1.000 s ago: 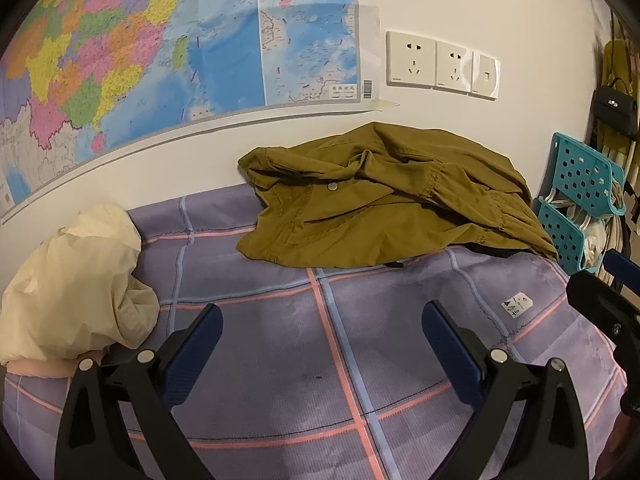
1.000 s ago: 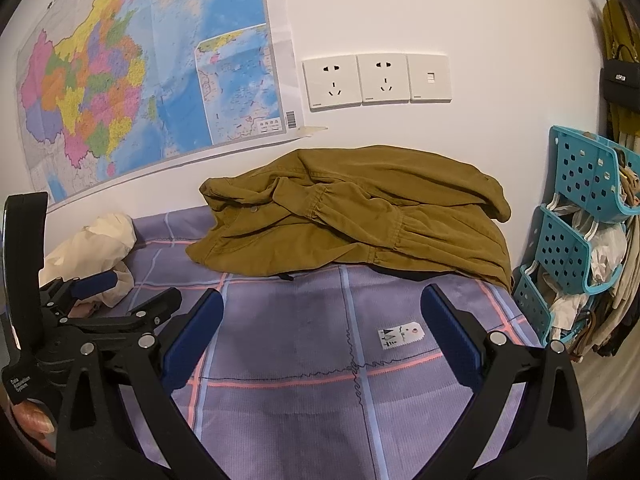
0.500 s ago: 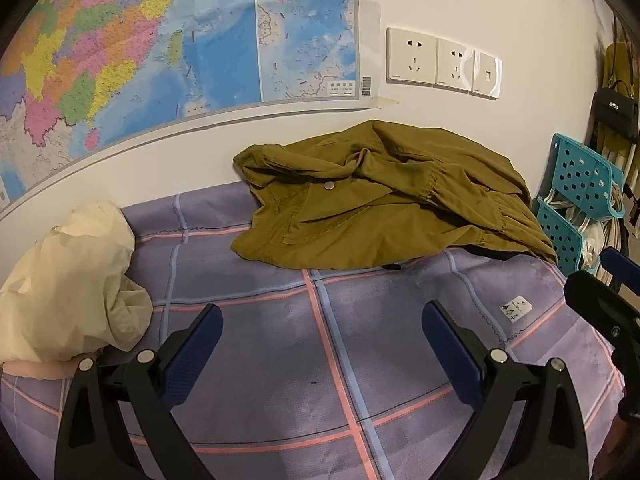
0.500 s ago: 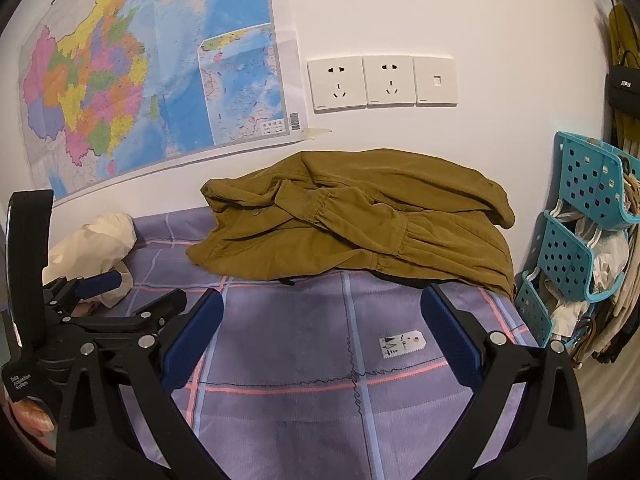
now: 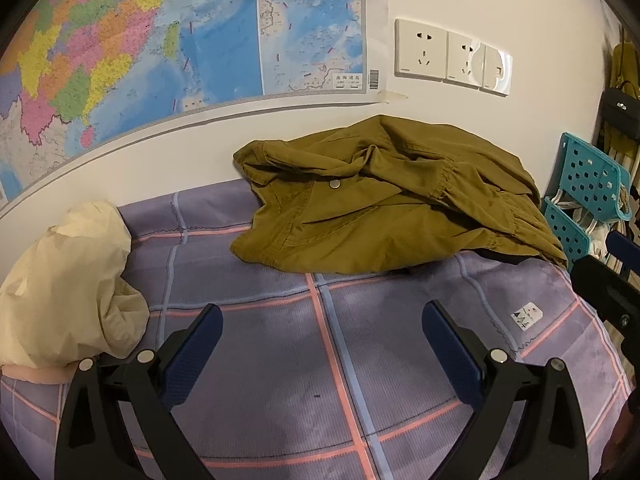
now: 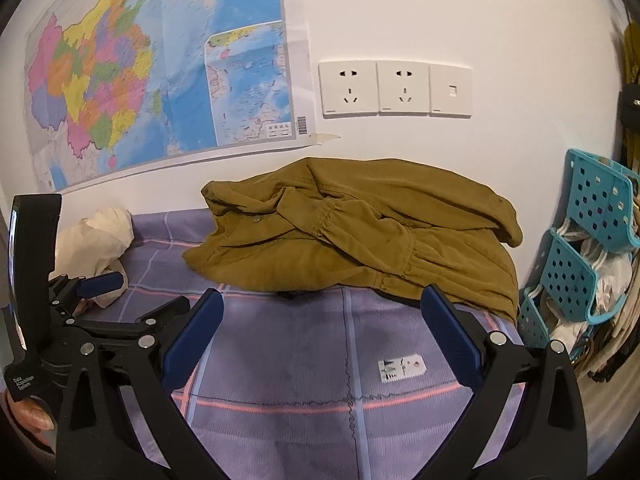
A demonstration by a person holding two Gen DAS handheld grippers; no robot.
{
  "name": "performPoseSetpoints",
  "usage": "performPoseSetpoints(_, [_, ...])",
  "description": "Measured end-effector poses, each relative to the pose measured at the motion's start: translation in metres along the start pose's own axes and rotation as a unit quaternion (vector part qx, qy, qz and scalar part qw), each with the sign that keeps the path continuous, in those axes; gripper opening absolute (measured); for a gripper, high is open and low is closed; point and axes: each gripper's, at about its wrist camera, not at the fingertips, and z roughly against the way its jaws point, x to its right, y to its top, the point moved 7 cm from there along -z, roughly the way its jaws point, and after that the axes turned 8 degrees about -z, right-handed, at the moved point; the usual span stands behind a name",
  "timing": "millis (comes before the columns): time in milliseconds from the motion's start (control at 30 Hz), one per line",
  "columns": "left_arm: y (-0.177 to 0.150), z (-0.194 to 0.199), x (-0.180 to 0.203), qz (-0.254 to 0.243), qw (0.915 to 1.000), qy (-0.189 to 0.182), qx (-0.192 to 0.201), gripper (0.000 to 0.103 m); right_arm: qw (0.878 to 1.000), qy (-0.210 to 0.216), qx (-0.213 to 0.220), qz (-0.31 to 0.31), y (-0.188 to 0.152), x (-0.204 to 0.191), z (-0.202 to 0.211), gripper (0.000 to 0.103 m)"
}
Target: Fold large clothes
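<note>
Both claws, left (image 5: 322, 344) and right (image 6: 322, 330), gape wide and empty; the crumpled olive-brown cotton jacket (image 6: 352, 236) lies ahead, best gripped at its near hem.

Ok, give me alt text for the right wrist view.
An olive jacket lies crumpled on a purple checked blanket against the wall, beyond the open right tongs. A map hangs above.

- Purple plaid blanket (image 5: 280, 340) bare in front of olive jacket (image 5: 384, 216): open passage.
- Left of jacket: cream garment (image 5: 68, 292) blocks.
- Right of jacket: teal baskets (image 6: 580, 264) crowd.
- Behind jacket: wall (image 6: 440, 20).
</note>
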Motion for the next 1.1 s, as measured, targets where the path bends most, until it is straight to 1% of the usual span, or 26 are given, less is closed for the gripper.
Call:
performPoseSetpoints(167, [0.002,-0.01,0.0,0.003,1.0,-0.002,-0.008,0.096,1.0,0.004,0.001,0.005,0.003,-0.002,-0.007,0.098])
performPoseSetpoints(333, [0.005,-0.024,-0.005,0.01,0.9998,0.001,-0.02,0.096,1.0,0.006,-0.017,0.018,0.005,-0.003,-0.025,0.098])
performPoseSetpoints(533, [0.007,-0.034,-0.011,0.018,0.9996,0.007,-0.021,0.096,1.0,0.006,-0.008,0.019,0.012,-0.003,-0.029,0.098])
performPoseSetpoints(633, [0.007,-0.041,-0.013,0.019,0.9993,0.009,-0.03,0.096,0.999,0.006,-0.015,0.03,0.015,-0.004,-0.037,0.098])
performPoseSetpoints(767, [0.006,-0.061,-0.025,0.026,0.9981,0.022,-0.051,0.096,0.998,0.005,-0.028,0.063,0.024,-0.009,-0.061,0.098])
performPoseSetpoints(800, [0.006,-0.064,-0.028,0.029,0.9976,0.024,-0.057,0.096,0.996,0.008,-0.037,0.078,0.029,-0.013,-0.075,0.098])
performPoseSetpoints(867, [0.005,-0.072,-0.035,0.035,0.997,0.026,-0.065,0.096,0.994,0.004,-0.043,0.104,0.036,-0.018,-0.095,0.097])
performPoseSetpoints(933, [0.004,-0.082,-0.044,0.042,0.996,0.027,-0.074,0.096,0.992,0.012,-0.055,0.117,0.042,-0.023,-0.115,0.097])
performPoseSetpoints(1000, [0.004,-0.089,-0.048,0.046,0.9956,0.027,-0.076,0.096,0.989,0.017,-0.073,0.127,0.044,-0.026,-0.137,0.089])
performPoseSetpoints(1100, [0.005,-0.098,-0.054,0.047,0.995,0.032,-0.082,0.096,0.982,0.002,-0.101,0.158,0.045,-0.032,-0.173,0.087])
